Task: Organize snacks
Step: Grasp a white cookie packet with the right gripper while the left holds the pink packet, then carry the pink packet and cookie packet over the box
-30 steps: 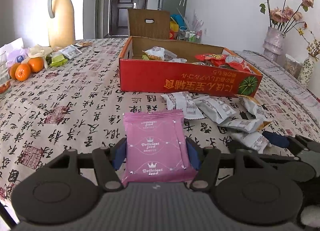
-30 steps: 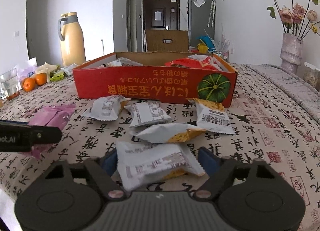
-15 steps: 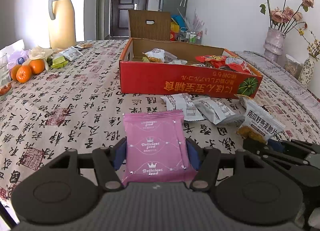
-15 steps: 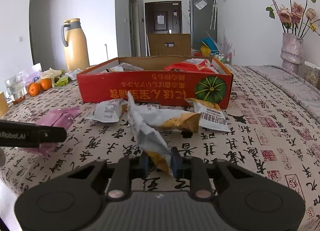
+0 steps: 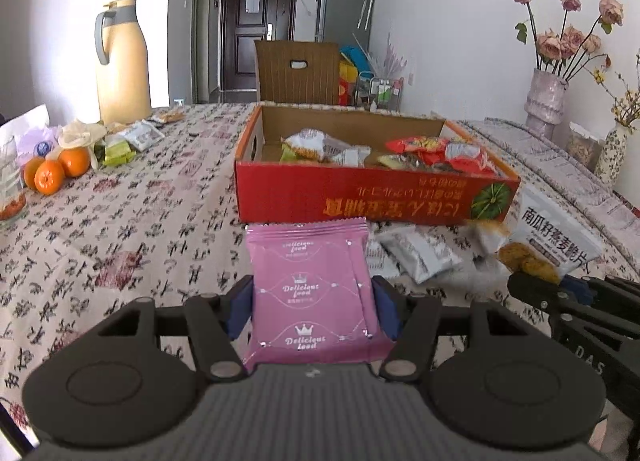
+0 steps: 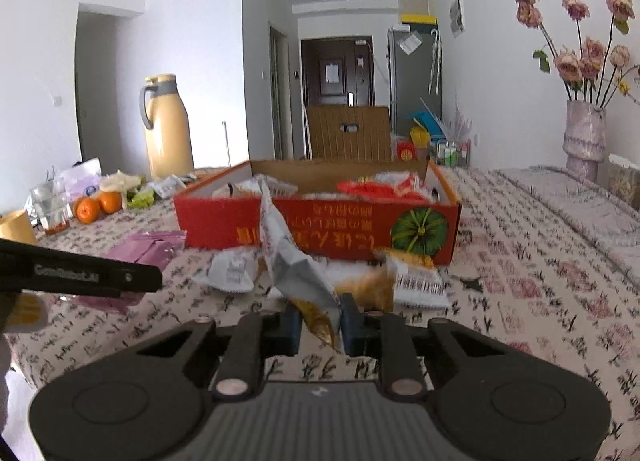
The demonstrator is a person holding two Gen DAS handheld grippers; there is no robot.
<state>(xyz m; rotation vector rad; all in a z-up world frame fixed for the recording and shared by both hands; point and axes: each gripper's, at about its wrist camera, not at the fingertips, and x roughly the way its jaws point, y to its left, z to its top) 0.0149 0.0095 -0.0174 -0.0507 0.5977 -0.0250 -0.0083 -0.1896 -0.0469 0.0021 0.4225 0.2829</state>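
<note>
My left gripper [image 5: 313, 307] is shut on a pink snack packet [image 5: 312, 285] and holds it above the table, in front of the red cardboard box [image 5: 372, 197]. My right gripper [image 6: 318, 325] is shut on a white and orange snack packet [image 6: 296, 269], lifted off the table and standing on edge. The same packet [image 5: 548, 241] shows at the right of the left wrist view. The box [image 6: 320, 225] holds several snacks. A few white packets [image 5: 416, 253] lie on the table before it.
A yellow thermos jug [image 5: 120, 61], oranges [image 5: 56, 173] and small packets [image 5: 136, 137] sit at the far left. Vases with dried roses [image 5: 548, 101] stand at the far right. A chair back [image 5: 298, 73] is behind the box.
My right gripper closed on the white packet and lifted it off the table. My left gripper rose with the pink packet and moved closer to the box.
</note>
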